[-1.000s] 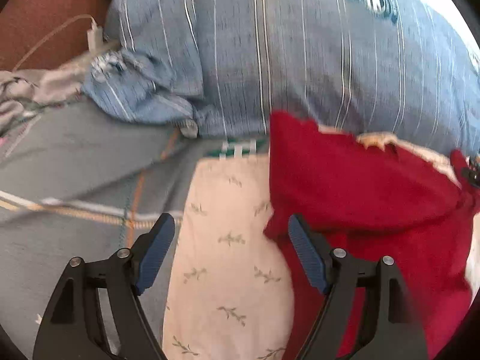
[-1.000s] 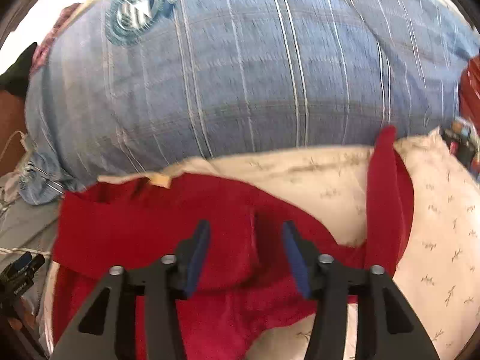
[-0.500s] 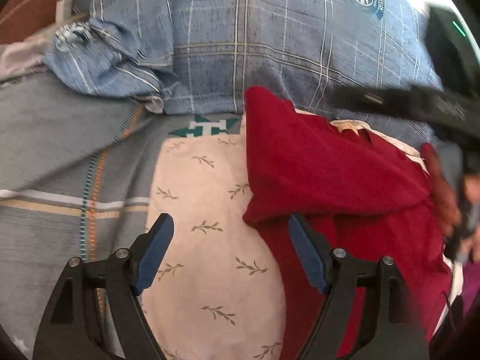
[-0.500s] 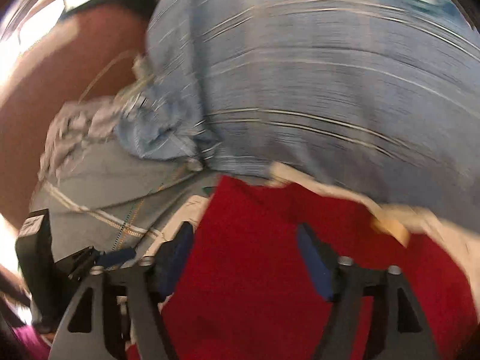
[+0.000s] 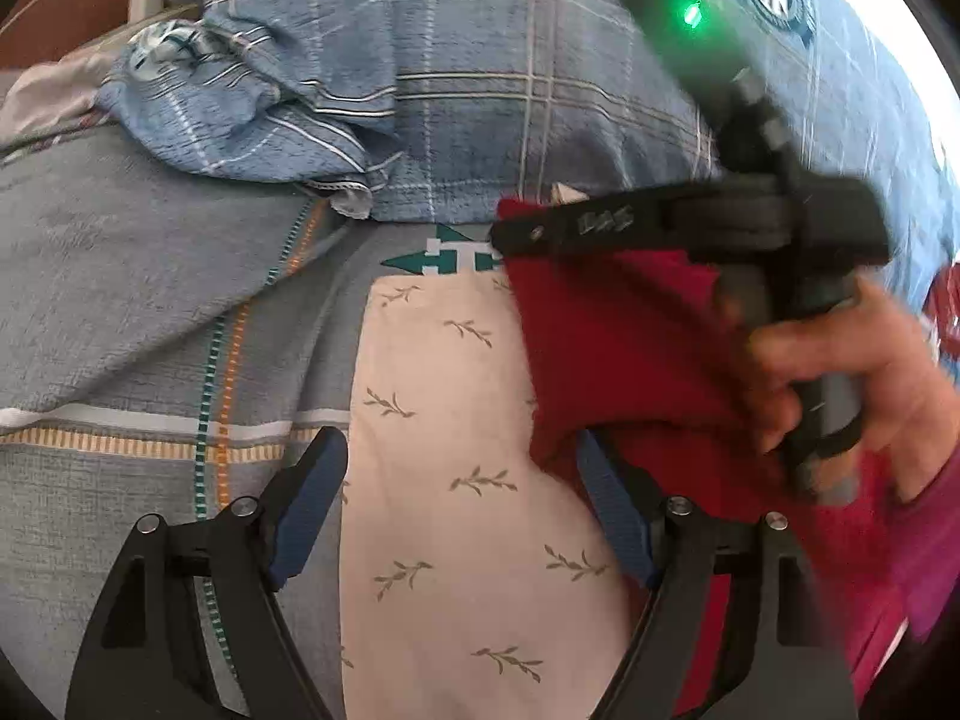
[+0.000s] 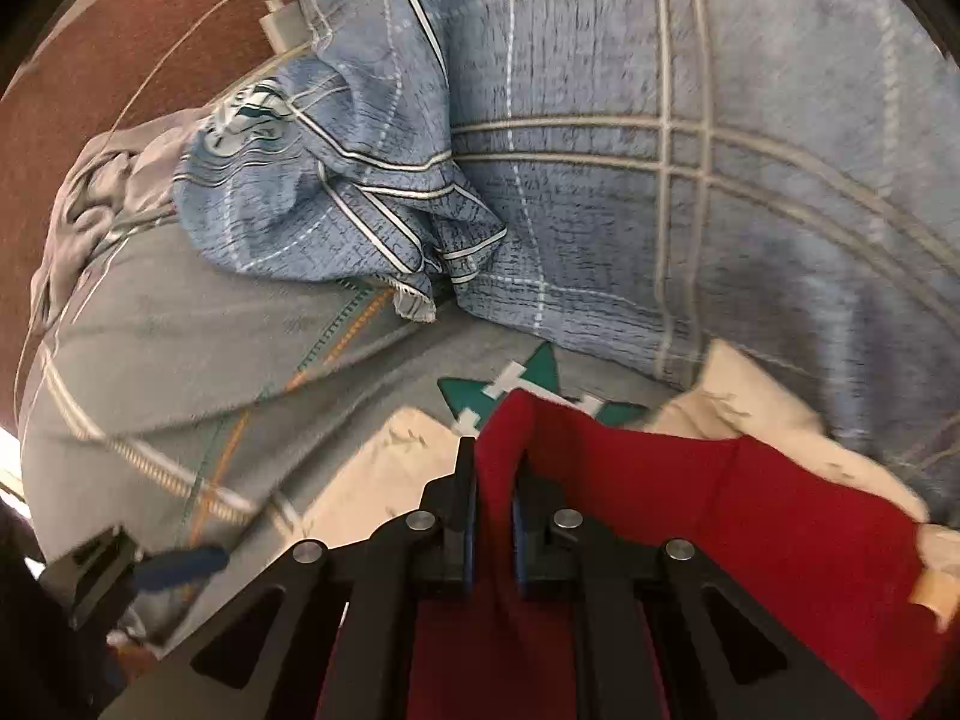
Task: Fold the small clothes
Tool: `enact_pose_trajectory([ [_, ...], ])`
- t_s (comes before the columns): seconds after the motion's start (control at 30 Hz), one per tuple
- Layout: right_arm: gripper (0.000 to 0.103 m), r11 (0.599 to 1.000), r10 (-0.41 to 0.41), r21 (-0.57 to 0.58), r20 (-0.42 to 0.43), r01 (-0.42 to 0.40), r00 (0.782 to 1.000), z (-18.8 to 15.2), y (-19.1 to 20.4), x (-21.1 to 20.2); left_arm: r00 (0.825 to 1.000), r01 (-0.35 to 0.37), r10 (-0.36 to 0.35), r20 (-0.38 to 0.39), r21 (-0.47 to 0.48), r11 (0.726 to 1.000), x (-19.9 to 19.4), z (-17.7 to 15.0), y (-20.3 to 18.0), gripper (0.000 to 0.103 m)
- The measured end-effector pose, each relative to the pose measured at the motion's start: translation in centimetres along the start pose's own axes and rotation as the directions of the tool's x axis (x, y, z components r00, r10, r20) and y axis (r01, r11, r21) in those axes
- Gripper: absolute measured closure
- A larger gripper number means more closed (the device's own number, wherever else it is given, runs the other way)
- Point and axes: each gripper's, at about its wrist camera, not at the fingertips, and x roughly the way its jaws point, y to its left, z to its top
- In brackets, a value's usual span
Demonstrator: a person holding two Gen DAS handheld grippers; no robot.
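The small cloth (image 5: 606,354) is plain red, the cloth under it (image 5: 456,480) is cream with little green-grey twigs, the bed sheet (image 5: 132,312) is grey with striped lines, and the pillow (image 5: 480,90) is blue with checks.

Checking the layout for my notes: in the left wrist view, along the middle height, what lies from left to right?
grey striped sheet → cream leaf-print cloth → red garment → hand holding the right gripper, shut on the red garment's corner.

Rumpled red garment (image 6: 780,516) on leaf-print cloth (image 5: 456,480)
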Motion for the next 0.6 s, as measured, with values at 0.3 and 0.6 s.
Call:
enact_pose_trajectory([
  [0.3,0.04,0.992,-0.05,0.119,0.096,0.039,0.994,-5.4,-3.0,-9.0,0.996,0.027,-0.026,0.082,-0.01,1.0,-1.3,0.4,-0.8,0.024],
  [0.6,0.037,0.758,-0.59,0.344,0.0,0.554,0.807,-16.3,-13.8,-20.3,0.997,0.011,-0.008,0.083,-0.036,0.999,1.5,1.3,-3.2,0.024],
])
